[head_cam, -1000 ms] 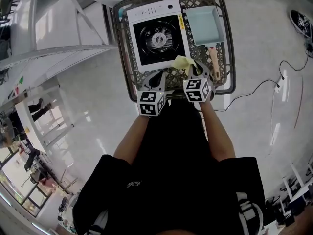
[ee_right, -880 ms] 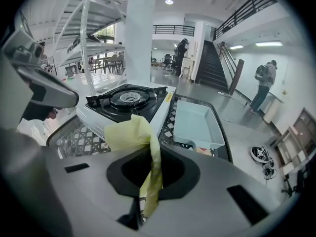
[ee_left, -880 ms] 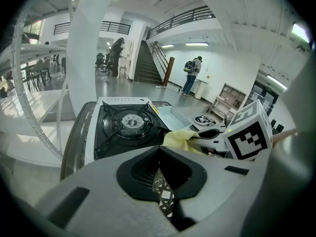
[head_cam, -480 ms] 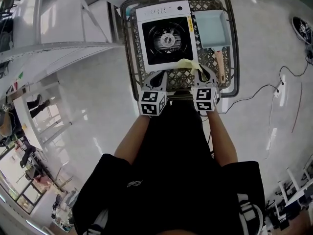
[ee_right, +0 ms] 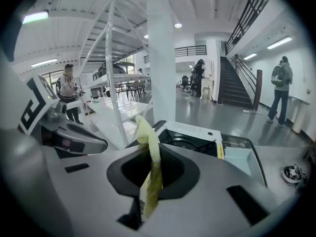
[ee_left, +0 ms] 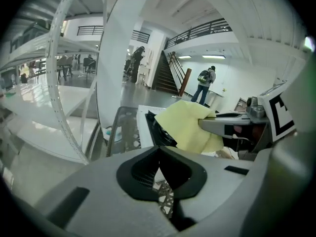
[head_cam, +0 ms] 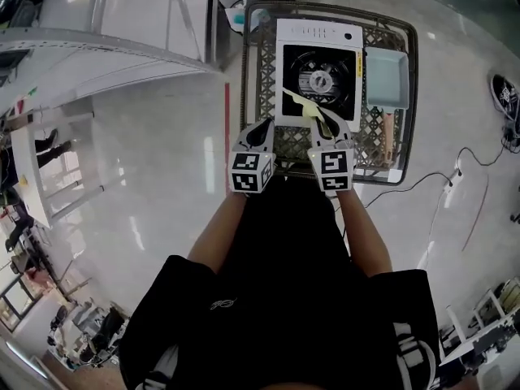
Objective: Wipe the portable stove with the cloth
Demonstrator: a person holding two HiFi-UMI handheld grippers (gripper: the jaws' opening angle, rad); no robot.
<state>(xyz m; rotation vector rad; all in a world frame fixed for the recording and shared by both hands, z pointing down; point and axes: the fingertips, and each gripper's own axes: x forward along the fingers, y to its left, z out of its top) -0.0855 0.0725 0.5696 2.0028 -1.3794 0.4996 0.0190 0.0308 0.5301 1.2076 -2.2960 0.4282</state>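
Head camera looks steeply down onto the portable stove [head_cam: 318,75]; both gripper cameras ride close behind their jaws, facing forward, all sharing stove and cloth [head_cam: 302,106].

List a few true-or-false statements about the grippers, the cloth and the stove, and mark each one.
1. The right gripper is shut on the yellow cloth. True.
2. The left gripper holds a corner of the cloth. False: its jaws are together on nothing.
3. In the head view, a light blue pan lies to the right of the stove. True.
4. The stove stands on the floor. False: it sits on a wire-mesh table.
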